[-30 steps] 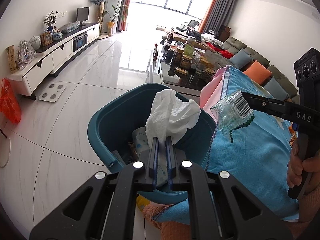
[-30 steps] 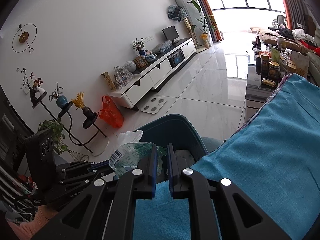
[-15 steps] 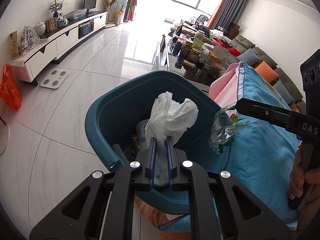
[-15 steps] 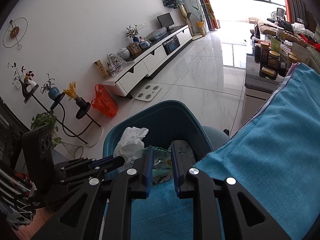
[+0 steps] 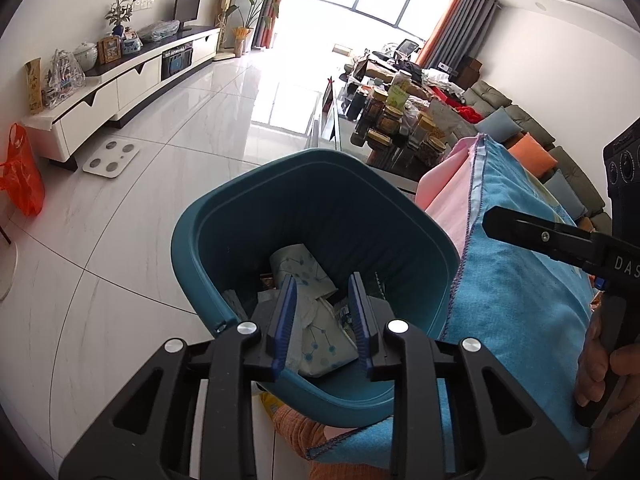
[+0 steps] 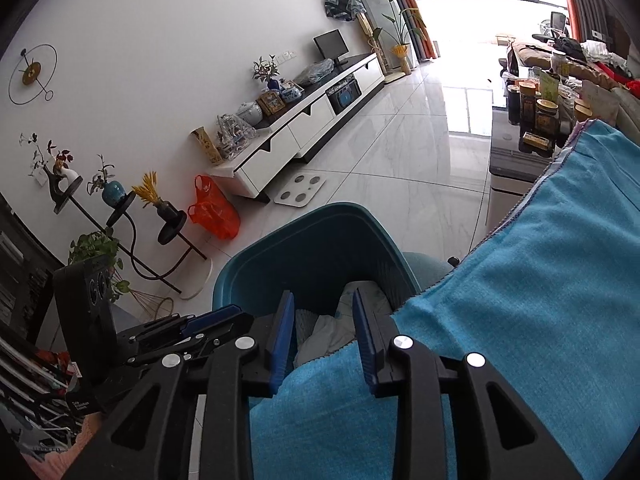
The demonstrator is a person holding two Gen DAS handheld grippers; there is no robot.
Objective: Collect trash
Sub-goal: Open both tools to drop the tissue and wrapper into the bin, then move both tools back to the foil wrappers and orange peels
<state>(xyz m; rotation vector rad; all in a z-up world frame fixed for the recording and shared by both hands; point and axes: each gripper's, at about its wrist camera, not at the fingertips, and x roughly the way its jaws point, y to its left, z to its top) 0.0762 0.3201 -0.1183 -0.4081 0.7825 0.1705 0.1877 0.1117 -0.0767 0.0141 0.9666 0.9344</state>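
Both the left gripper (image 5: pixel 323 320) and right gripper (image 6: pixel 323 332) hang jaws opening, nothing between, over the teal bin (image 5: pixel 320 172) holding the trash (image 5: pixel 316 340); risk: gripper catching blue cloth (image 6: pixel 520 300) at bin rim.

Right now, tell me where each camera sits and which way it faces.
Left wrist: on the left gripper, angled down into the teal bin; its jaws are opening, empty; a hand holds the right gripper.
Right wrist: on the right gripper, jaws opening, over the blue towel; left gripper alongside.
Shared: bin, towel, orange bag.
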